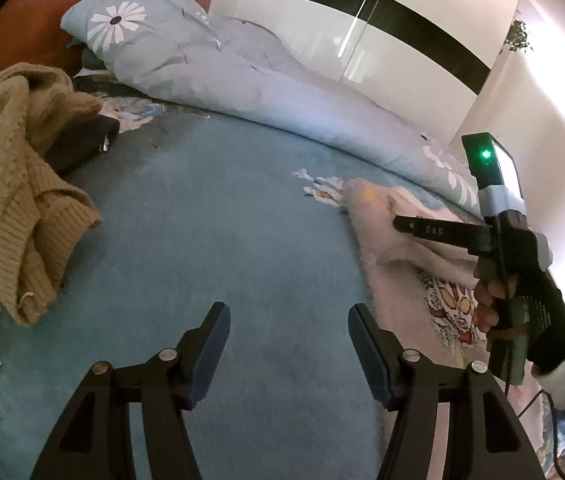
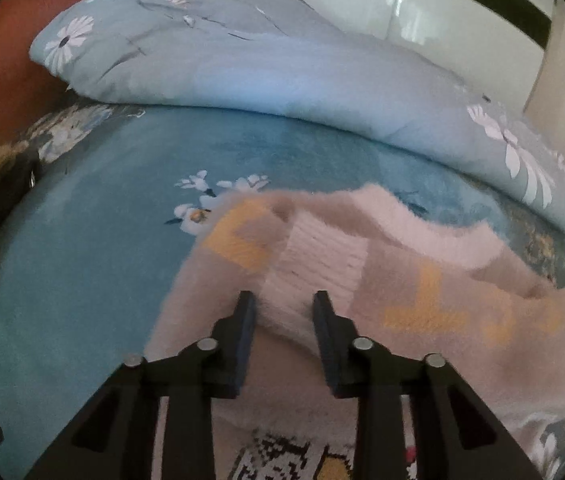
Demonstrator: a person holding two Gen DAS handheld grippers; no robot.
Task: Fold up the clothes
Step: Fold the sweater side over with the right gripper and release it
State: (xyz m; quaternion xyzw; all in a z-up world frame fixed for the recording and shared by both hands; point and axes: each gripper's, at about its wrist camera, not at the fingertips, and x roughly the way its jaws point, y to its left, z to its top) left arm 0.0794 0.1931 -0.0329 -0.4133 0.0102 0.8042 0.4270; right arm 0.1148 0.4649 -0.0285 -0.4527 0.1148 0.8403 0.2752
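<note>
A fluffy pink sweater (image 2: 422, 280) with yellow patches and a pixel-style pattern near its lower edge is spread on a bed covered by a teal bedspread (image 2: 94, 272) printed with white flowers. In the right wrist view, the right gripper (image 2: 284, 308) is pointed down at the sweater, and a ribbed pink fold of the garment is seen between its two dark fingers (image 2: 244, 332). The jaws are set narrowly apart; the fabric appears to be touched by both pads, but whether it is firmly pinched cannot be told for certain from this view.

In the left wrist view, the left gripper (image 1: 288, 336) is held above bare bedspread, its jaws standing about half open with nothing between them. The right gripper's device is seen at the right of that view, gripped by a hand (image 1: 530, 308) in a dark fingerless glove with a white cuff, a green light showing on its upper block, and its fingers reaching over the pink sweater.

An olive-green knitted sweater (image 1: 14, 184) is heaped at the left side of the bed, well apart from the pink one, with a dark item (image 1: 82, 144) lying partly beneath it. A pale blue quilt (image 1: 210, 68) with white daisy prints is bunched along the far side of the bed, in front of a white wardrobe (image 1: 362, 36) crossed by a black band. A reddish-brown headboard (image 1: 42, 4) is visible behind the quilt.
</note>
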